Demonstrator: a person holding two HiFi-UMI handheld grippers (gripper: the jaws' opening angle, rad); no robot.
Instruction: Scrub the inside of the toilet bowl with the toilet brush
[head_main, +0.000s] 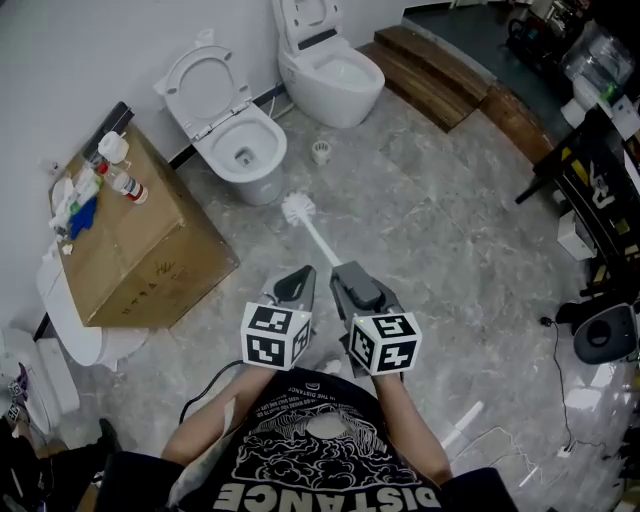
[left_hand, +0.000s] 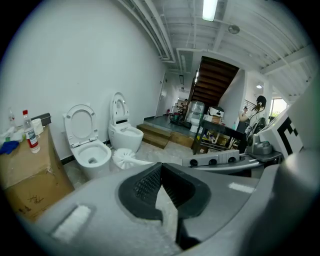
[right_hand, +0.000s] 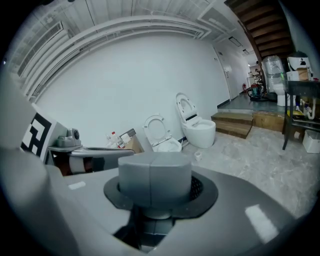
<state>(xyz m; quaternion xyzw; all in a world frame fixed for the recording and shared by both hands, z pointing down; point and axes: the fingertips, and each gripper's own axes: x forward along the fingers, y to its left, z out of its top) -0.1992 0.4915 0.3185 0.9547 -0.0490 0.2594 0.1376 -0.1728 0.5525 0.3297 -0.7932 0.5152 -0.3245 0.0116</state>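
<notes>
A white toilet brush hangs above the floor, its handle running back into my right gripper, which is shut on it. The left gripper view shows the brush head a short way in front of the nearer toilet. That toilet stands against the wall with seat and lid raised, bowl open. The brush head is apart from it, short of its front. My left gripper sits beside the right one, shut with nothing in it. The right gripper view hides the brush behind the shut jaws.
A second toilet stands further right along the wall. A small white brush holder sits on the floor between them. A cardboard box with bottles is at the left, wooden steps behind, a black rack at right.
</notes>
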